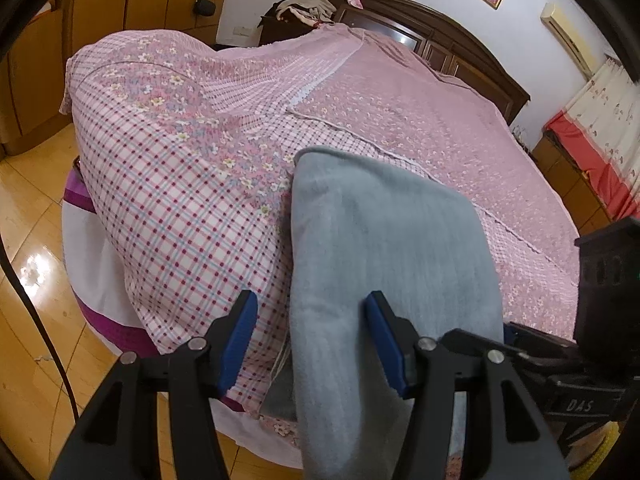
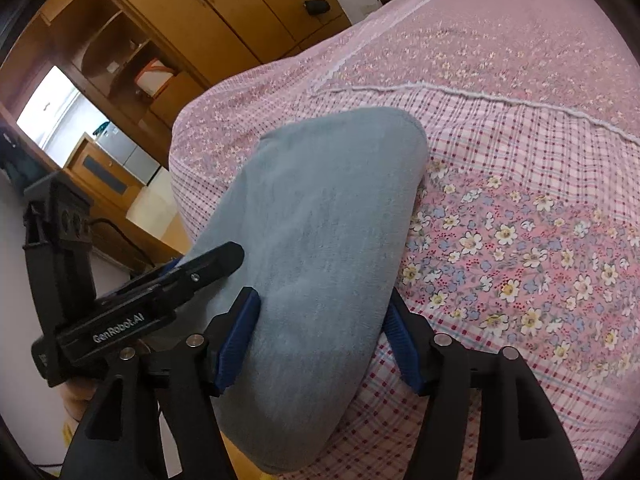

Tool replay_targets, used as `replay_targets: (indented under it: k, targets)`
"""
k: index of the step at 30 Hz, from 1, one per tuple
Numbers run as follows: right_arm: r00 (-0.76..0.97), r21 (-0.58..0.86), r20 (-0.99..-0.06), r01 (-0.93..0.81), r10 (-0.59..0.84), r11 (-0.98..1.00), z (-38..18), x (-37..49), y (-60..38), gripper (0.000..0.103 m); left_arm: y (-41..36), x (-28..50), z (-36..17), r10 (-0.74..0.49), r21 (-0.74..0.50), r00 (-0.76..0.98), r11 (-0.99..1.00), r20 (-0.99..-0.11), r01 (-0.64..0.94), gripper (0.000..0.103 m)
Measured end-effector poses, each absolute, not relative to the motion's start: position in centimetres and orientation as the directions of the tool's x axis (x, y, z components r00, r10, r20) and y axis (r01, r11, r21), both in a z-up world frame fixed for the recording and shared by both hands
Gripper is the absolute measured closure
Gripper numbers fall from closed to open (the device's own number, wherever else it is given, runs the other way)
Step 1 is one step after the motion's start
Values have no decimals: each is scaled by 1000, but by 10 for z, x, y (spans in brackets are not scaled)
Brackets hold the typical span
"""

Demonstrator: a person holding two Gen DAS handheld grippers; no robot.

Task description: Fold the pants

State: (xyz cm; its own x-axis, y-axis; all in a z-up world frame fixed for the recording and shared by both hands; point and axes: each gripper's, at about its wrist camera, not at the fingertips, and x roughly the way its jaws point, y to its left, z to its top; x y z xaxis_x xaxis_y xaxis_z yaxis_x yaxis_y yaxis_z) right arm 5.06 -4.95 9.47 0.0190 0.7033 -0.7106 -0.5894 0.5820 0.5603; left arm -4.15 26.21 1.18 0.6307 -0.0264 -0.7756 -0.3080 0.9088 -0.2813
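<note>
Left wrist view: the grey pants (image 1: 384, 264), folded into a long thick bundle, lie on the bed (image 1: 460, 128) at its near edge, running from that edge inward, over the pink floral-and-check bedspread (image 1: 168, 184). The left gripper (image 1: 312, 344) is released: its blue pads stand apart, the left pad (image 1: 240, 340) over the checked cloth clear of the pants, the right pad (image 1: 386, 344) resting against the grey fabric without pinching it. Part of the other tool, the right gripper (image 1: 576, 360), shows at the lower right, close beside the bundle. A dark wooden headboard (image 1: 452, 40) runs along the far edge of the bed, and wooden floor (image 1: 36, 264) shows to the left.

Right wrist view: the same bundle of pants (image 2: 320, 280) stretches away from the camera toward the middle of the bedspread (image 2: 520, 240), its near end hanging a little past the bed's near edge. The right gripper (image 2: 318, 340) straddles that near end (both blue pads lie along the sides of the cloth); whether they squeeze it or merely touch it cannot be told. The left gripper (image 2: 180, 276) lies against the bundle's left side. Wooden wardrobes (image 2: 180, 20) stand beyond the bed's left edge.
</note>
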Motion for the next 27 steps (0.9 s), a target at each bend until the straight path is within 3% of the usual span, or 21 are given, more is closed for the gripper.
replay_targets:
  k: [11,21,22,23,27]
  targets:
    - [2,575,-710,-575,704,582,92,55,-48,39,265,-42,5,-40,-295,626,904,-779,-309,40]
    - [26,567,-699,-590,715,575,95,53,-41,56,262,-39,1,-85,-328,635,904,-768,-275,40]
    - [29,565,-695,-596,718,571,96,53,-42,61,261,-39,0,-97,-337,639,903,-763,-267,46]
    - [33,562,-693,-601,720,568,98,52,-42,64,259,-39,1,-116,-355,646,900,-754,-253,58]
    - [48,560,-678,-612,734,558,104,50,-47,69,253,-42,5,-105,-346,660,906,-744,-245,61]
